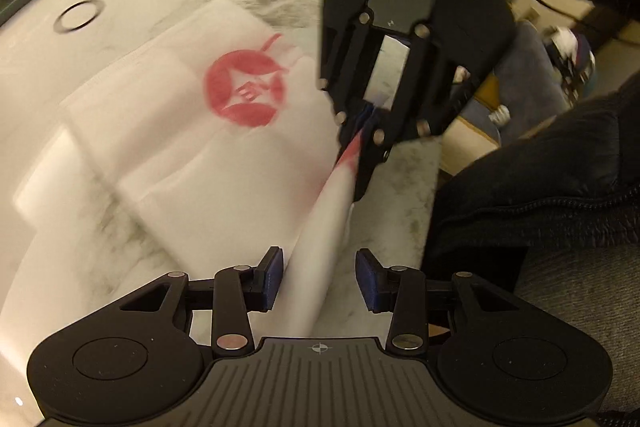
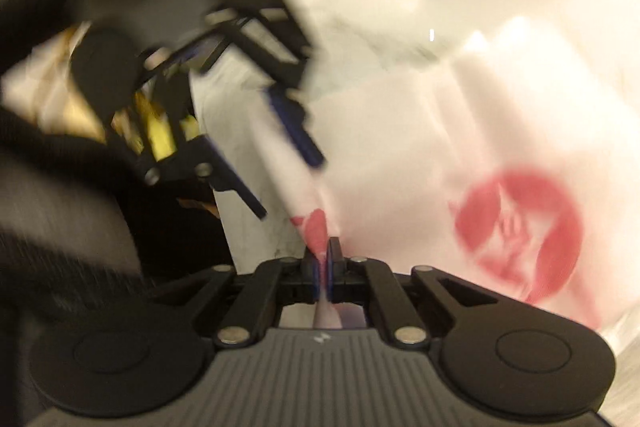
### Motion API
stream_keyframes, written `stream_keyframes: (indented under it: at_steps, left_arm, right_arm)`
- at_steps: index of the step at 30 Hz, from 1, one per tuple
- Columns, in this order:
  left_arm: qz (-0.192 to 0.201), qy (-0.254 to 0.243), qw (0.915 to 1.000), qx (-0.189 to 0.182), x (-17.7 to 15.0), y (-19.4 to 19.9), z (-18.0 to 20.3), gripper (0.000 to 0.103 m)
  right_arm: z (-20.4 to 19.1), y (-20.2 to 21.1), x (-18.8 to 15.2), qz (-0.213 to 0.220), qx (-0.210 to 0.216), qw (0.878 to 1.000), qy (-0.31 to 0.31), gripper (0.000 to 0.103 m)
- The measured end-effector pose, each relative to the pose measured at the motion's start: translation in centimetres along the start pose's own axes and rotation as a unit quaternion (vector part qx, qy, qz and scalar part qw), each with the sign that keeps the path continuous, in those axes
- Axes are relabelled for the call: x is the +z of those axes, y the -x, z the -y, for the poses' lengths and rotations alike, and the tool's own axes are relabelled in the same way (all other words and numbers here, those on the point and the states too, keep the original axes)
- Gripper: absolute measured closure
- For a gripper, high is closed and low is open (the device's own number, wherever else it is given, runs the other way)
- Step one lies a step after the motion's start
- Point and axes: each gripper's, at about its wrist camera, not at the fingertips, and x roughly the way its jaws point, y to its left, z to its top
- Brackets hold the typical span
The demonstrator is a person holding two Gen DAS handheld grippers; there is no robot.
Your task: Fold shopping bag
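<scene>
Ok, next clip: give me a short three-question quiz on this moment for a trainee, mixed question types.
1. True or false: the right gripper is pinching a fold of the white shopping bag.
2. Multiple choice: the pads of the left gripper are A) clamped on the bag, B) apart with the bag's edge running between them, C) shut on nothing.
3. Short answer: what colour is the round logo on the bag?

Key: 1 true. 2 B. 3 red.
</scene>
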Motion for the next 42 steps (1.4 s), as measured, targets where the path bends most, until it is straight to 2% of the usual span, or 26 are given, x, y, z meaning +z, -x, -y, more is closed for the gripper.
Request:
stream_keyframes:
  at_steps: [4, 7, 9, 11, 14, 16, 20, 25, 28, 29, 31, 32, 33, 34, 36, 39, 42]
  left_arm:
    - [0.06, 0.049, 0.9968, 0.019, -1.0, 2.7, -1.4, 0.062]
    - [0.125, 0.062, 0.9891, 0.045, -1.0, 5.6, -1.1, 0.062]
    - [0.148, 0.04, 0.9871, 0.046, -0.4, 7.0, 0.2, 0.062]
    - [0.14, 0.0, 0.9895, 0.035, 0.3, 7.2, 2.2, 0.062]
    - [0.09, -0.056, 0.9941, 0.022, 0.8, 5.1, 4.8, 0.062]
    - [0.066, -0.072, 0.995, 0.023, 0.8, 2.9, 5.7, 0.062]
    - [0.067, -0.038, 0.9959, 0.048, 1.3, 0.8, 4.7, 0.062]
    - [0.069, 0.036, 0.9967, 0.019, 1.3, 0.2, 2.2, 0.062]
    - [0.074, 0.06, 0.9954, 0.008, 1.3, 0.2, 1.2, 0.062]
    - [0.075, 0.064, 0.9951, 0.007, 1.3, 0.2, 1.1, 0.062]
    - [0.076, 0.07, 0.9946, 0.004, 1.1, 0.1, 1.0, 0.062]
    - [0.078, 0.074, 0.9942, 0.002, 0.8, -0.2, 0.9, 0.062]
    - [0.08, 0.08, 0.9936, 0.001, 0.7, -0.4, 0.8, 0.062]
    - [0.083, 0.087, 0.9928, 0.0, 0.6, -0.4, 0.7, 0.062]
    - [0.088, 0.098, 0.9913, -0.001, 0.5, -0.5, 0.6, 0.062]
    - [0.096, 0.117, 0.9885, 0.001, 0.2, -0.7, 0.6, 0.062]
    - [0.106, 0.133, 0.9854, 0.005, -0.2, -0.7, 0.8, 0.062]
  right_arm:
    - [4.3, 0.1, -0.8, 0.019, 0.069, 0.991, -0.116, 0.099]
    - [5.5, -0.1, -1.3, 0.024, 0.097, 0.983, -0.151, 0.099]
    - [6.0, -0.1, -1.5, 0.027, 0.11, 0.98, -0.162, 0.1]
    - [6.4, -0.2, -1.7, 0.029, 0.122, 0.976, -0.176, 0.1]
    - [6.6, 0.0, -1.7, 0.028, 0.131, 0.974, -0.184, 0.1]
    - [6.2, 0.5, -1.7, 0.025, 0.133, 0.974, -0.184, 0.1]
    - [6.9, 0.5, -1.7, 0.021, 0.128, 0.975, -0.181, 0.1]
    - [6.7, 0.4, -1.3, 0.021, 0.11, 0.979, -0.168, 0.101]
    - [5.4, 1.0, -1.1, 0.026, 0.073, 0.986, -0.146, 0.1]
    - [4.4, 1.5, -1.1, 0.034, 0.045, 0.99, -0.13, 0.095]
    - [2.1, 2.9, -1.3, 0.058, -0.034, 0.994, -0.087, 0.076]
    - [0.8, 3.7, -1.7, 0.075, -0.089, 0.991, -0.063, 0.058]
    - [-0.6, 4.6, -2.1, 0.095, -0.147, 0.984, -0.034, 0.057]
    - [-2.1, 5.3, -2.7, 0.118, -0.204, 0.972, -0.002, 0.06]
    - [-4.4, 6.5, -3.9, 0.149, -0.258, 0.954, 0.039, 0.101]
    - [-6.5, 6.8, -5.1, 0.154, -0.259, 0.95, 0.079, 0.102]
    - [-7.5, 4.1, -4.3, 0.12, -0.281, 0.947, 0.095, 0.102]
